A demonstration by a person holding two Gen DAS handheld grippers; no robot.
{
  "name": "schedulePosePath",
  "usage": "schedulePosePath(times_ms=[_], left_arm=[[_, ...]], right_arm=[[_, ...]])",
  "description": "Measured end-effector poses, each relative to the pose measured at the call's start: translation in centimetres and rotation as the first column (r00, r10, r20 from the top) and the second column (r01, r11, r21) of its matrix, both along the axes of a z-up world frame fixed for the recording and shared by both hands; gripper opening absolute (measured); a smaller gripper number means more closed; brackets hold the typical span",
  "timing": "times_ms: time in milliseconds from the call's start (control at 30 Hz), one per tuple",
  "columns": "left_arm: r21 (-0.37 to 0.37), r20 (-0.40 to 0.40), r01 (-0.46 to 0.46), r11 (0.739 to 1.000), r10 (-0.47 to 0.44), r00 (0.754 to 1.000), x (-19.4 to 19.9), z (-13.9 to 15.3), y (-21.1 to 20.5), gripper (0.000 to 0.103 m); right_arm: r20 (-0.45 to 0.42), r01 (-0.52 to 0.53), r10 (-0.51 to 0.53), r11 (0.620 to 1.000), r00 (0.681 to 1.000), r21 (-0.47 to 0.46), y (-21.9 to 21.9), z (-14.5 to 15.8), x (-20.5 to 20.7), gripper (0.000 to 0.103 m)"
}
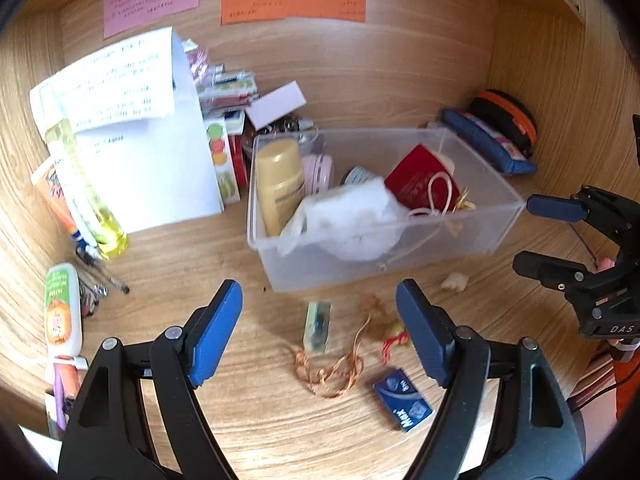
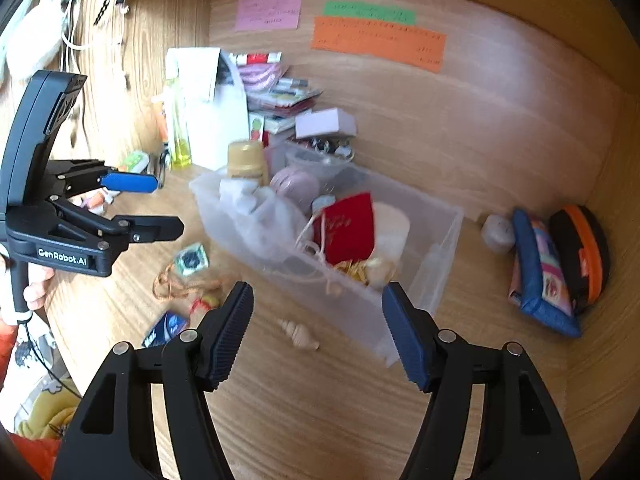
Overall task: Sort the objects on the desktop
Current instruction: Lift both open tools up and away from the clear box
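Note:
A clear plastic bin [image 1: 472, 220] [image 2: 436, 276] stands mid-desk, holding a tan bottle [image 1: 280, 180], a white cloth [image 1: 352, 216], a red pouch [image 1: 420, 178] and a pink jar [image 1: 318, 170]. My left gripper [image 1: 320, 320] is open and empty, above a small green block [image 1: 318, 326], an orange cord [image 1: 332, 368] and a blue box [image 1: 402, 404]. My right gripper [image 2: 318, 328] is open and empty, in front of the bin, near a beige shell-like piece [image 2: 298, 334]. It also shows in the left wrist view [image 1: 528, 236].
White papers [image 1: 132, 128], a yellow bottle [image 1: 84, 184] and tubes [image 1: 62, 312] crowd the left. Packets and a white box [image 1: 276, 104] lie behind the bin. A blue pencil case [image 2: 540, 276] and black-orange case [image 2: 584, 256] sit at the right wall.

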State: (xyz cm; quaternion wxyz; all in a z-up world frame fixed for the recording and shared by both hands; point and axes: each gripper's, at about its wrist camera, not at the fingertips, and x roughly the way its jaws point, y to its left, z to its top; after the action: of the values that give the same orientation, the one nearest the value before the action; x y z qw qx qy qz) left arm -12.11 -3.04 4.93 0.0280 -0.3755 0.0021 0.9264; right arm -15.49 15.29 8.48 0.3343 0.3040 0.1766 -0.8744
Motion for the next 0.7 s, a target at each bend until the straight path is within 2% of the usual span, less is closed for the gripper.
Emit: schedulePosePath(times_ms=[67, 133, 200, 267, 433, 500, 567, 700], left_arm=[[-0.003, 0.006, 0.001, 1.0, -0.001, 1.0, 0.2, -0.7, -0.1, 0.079], [-0.018, 0.013, 0.0, 1.0, 0.0, 1.0, 0.3, -1.4, -0.1, 0.072], [-0.015, 0.033, 0.012, 1.0, -0.012, 0.999, 0.2, -2.1, -0.2, 0.06], [-0.015, 0.046, 0.016, 1.0, -0.016, 0.999, 0.1, -2.6, -0.3, 0.056], [-0.02, 0.065, 0.034, 0.999, -0.033, 0.997, -0.1, -3.7, -0.3, 0.053], [-0.025, 0.07, 0.042, 0.999, -0.041, 0.997, -0.3, -4.0, -0.1, 0.043], [-0.025, 0.08, 0.048, 0.999, -0.046, 0.996, -0.8, -4.3, 0.1, 0.037], [-0.02, 0.1, 0.054, 0.998, -0.052, 0.994, -1.6, -4.9, 0.2, 0.034]], right_arm=[[0.026, -0.002, 0.002, 1.0, 1.0, 0.003, 0.1, -0.8, 0.0, 0.063], [0.05, 0.004, -0.004, 1.0, 0.999, 0.011, 0.0, -1.7, -0.2, 0.063], [0.069, 0.009, -0.01, 1.0, 0.998, 0.02, 0.1, -2.5, -0.4, 0.063], [0.089, 0.01, -0.013, 1.0, 0.996, 0.026, 0.1, -3.3, -0.5, 0.063], [0.115, 0.007, -0.015, 0.998, 0.993, 0.066, -0.3, -5.0, -1.0, 0.063], [0.118, 0.0, -0.009, 0.997, 0.993, 0.078, -0.7, -5.4, -1.2, 0.062], [0.118, -0.003, -0.007, 0.996, 0.993, 0.089, -1.0, -5.7, -1.5, 0.058], [0.14, -0.016, 0.002, 0.995, 0.99, 0.1, -1.7, -6.4, -2.3, 0.053]])
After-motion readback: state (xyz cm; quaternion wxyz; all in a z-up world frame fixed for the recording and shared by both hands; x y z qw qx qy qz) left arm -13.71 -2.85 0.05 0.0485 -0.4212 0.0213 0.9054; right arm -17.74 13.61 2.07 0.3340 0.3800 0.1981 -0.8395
